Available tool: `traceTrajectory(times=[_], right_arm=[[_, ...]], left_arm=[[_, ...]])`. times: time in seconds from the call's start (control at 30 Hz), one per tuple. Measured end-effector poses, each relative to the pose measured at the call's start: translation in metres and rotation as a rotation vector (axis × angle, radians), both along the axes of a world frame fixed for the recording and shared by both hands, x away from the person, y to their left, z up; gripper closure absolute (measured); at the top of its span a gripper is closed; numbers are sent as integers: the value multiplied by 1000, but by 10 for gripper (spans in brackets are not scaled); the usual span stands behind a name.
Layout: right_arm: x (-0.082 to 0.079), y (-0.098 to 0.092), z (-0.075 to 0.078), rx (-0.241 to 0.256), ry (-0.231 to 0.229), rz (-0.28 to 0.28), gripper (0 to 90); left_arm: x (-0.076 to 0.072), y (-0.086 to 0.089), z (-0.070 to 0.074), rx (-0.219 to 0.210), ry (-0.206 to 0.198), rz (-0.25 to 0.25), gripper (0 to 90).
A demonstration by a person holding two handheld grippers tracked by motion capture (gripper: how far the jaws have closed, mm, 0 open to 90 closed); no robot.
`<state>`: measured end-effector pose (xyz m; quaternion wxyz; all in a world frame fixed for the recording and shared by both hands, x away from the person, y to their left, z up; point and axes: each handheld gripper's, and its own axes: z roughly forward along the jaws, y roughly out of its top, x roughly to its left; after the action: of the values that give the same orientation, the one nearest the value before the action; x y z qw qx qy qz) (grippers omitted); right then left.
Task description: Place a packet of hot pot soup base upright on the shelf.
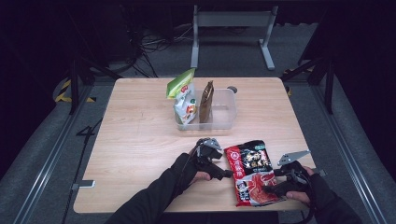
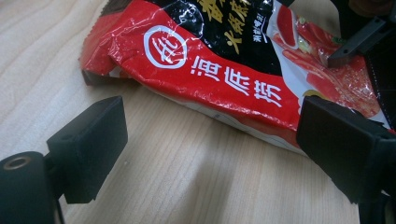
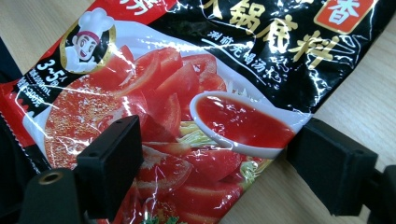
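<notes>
Jaws, left gripper: the left gripper (image 2: pixel 210 144) has its two black jaws spread wide with nothing between them; bare wood shows in the gap, and the far jaw overlaps the pouch's edge in the left gripper view, though I cannot tell whether it touches.
Jaws, right gripper: the right gripper (image 3: pixel 215 168) also stands wide open, holding nothing; its jaws straddle the lower part of the pouch, one over the printed tomato slices, the other at the pouch's edge by the wood.
Hands: in the high view the left gripper (image 1: pixel 229 173) sits at about 6 o'clock on the counter, the right gripper (image 1: pixel 267 188) at about 5 o'clock, each held by a dark-sleeved hand that comes in from the near edge.
Pouch: the glossy red and black plastic soup-base pouch with white lettering and a tomato picture (image 1: pixel 251 172) lies flat on the counter between the two grippers, near the front edge at roughly 5 o'clock; its left long edge faces the left gripper.
Counter: light wooden counter (image 1: pixel 140 140), bare across its left half.
Bin: a clear rectangular plastic bin (image 1: pixel 224 114) stands past the centre toward 12 o'clock, well apart from the pouch.
Bin contents: a green and white snack bag (image 1: pixel 183 95) stands upright at the bin's left end; a slim brown packet (image 1: pixel 206 100) stands upright just beside it, in the middle.
</notes>
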<state>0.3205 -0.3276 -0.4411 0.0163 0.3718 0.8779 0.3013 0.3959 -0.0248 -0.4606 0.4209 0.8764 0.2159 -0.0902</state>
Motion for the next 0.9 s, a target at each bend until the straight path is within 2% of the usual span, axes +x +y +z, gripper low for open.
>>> traceTrajectory(times=[0.07, 0.17, 0.4, 0.5, 0.8, 0.9], right_arm=[[1, 2, -2, 18, 4, -2, 190], [3, 8, -5, 41, 15, -7, 193], [3, 19, -6, 40, 11, 10, 210], [3, 24, -6, 39, 3, 9, 210], [4, 35, -8, 61, -3, 23, 210], [4, 39, -10, 81, -13, 33, 223]], left_arm=[[1, 0, -1, 2, -2, 16, 98], [1, 0, -2, 5, 4, 12, 96], [1, -1, -5, 33, -1, 21, 136], [3, 1, -5, 35, 0, 51, 168], [9, 8, -6, 36, 9, 90, 167], [12, 10, -7, 30, 8, 114, 164]])
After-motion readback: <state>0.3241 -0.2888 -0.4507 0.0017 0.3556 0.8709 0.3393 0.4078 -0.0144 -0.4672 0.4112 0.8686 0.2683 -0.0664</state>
